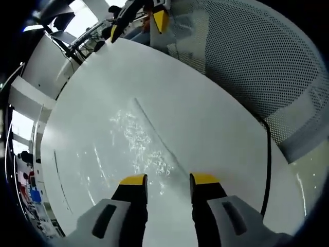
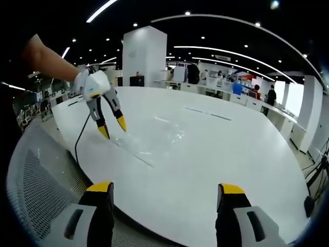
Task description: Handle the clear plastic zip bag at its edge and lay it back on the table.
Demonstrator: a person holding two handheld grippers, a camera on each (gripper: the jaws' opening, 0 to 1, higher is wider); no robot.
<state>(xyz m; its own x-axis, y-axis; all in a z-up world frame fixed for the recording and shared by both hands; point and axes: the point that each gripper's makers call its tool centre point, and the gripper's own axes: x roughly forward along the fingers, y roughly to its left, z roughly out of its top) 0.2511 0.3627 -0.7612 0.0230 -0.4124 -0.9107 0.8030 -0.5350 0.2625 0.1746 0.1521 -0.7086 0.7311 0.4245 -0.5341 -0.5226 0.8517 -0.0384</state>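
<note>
The clear plastic zip bag (image 1: 141, 141) lies flat on the white desk (image 1: 216, 118). It is see-through, so it is hard to make out; mostly you see shiny crinkles and one long straight edge. I cannot tell if anything is inside it. In the left gripper view the left gripper (image 1: 168, 181) is low over the bag, right by that long edge. Its yellow-tipped jaws are a little way apart, with the bag's edge showing in the gap between them. I cannot tell if the tips touch the bag, and they are not closed on it. In the right gripper view the same gripper points down at the bag's near corner, and a black cable (image 2: 78, 141) hangs from it. The right gripper (image 2: 167, 191) is back at the desk's rim, well apart from the bag, its jaws wide open and holding nothing. A white mesh chair (image 1: 257, 56) stands just beside the desk. Far off, people and other desks look small and blurry.
</note>
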